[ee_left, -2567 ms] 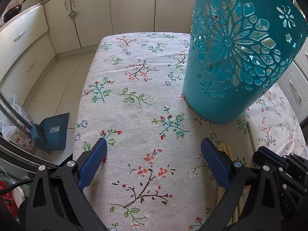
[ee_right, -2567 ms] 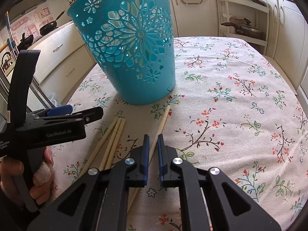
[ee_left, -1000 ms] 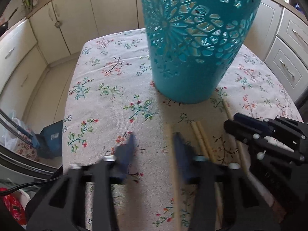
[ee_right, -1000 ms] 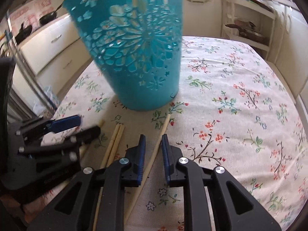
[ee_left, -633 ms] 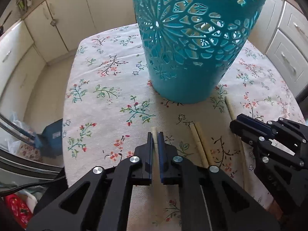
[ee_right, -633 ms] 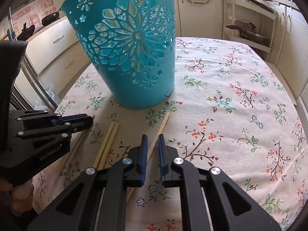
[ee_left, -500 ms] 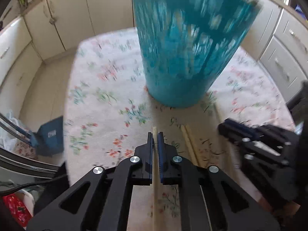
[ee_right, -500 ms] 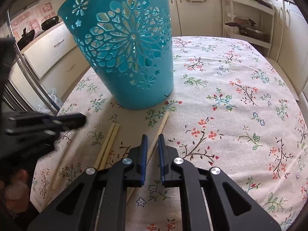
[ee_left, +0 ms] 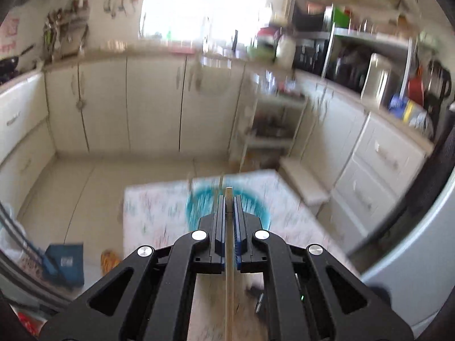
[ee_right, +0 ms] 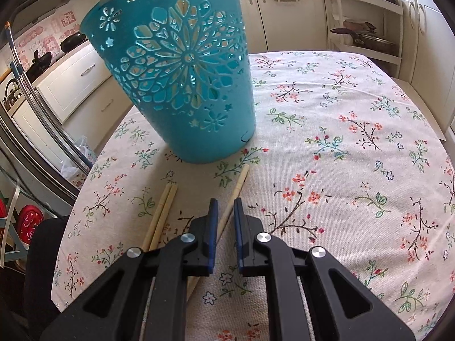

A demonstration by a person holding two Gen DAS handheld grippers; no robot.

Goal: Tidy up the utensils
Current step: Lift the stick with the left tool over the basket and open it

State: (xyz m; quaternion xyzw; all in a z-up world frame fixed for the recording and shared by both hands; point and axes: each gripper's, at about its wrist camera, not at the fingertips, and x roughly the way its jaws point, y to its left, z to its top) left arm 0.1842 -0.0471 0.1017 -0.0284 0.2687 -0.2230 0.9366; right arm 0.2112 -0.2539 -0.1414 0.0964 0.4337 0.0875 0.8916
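Left wrist view: one chopstick [ee_left: 229, 270] is seen clamped between the blue pads of the left hand-held gripper [ee_left: 228, 207], its tip showing just past the fingertips, high above the blurred teal basket [ee_left: 199, 201] and the floral-clothed worktop [ee_left: 148, 210]. In the right wrist view, one teal basket [ee_right: 182, 79] with cut-out flower patterns is stood upright on the worktop [ee_right: 355, 147]. Three chopsticks are counted on the cloth in front of it: a touching pair [ee_right: 163, 210] to the left, and a single chopstick [ee_right: 237, 186] that is run between the pads of the right hand-held gripper [ee_right: 226, 207]. The right jaws are nearly closed around that stick, though a slight gap is seen on each side and firm contact cannot be confirmed. No readable brand or label is shown; red wall decorations at upper left are too small to be read.
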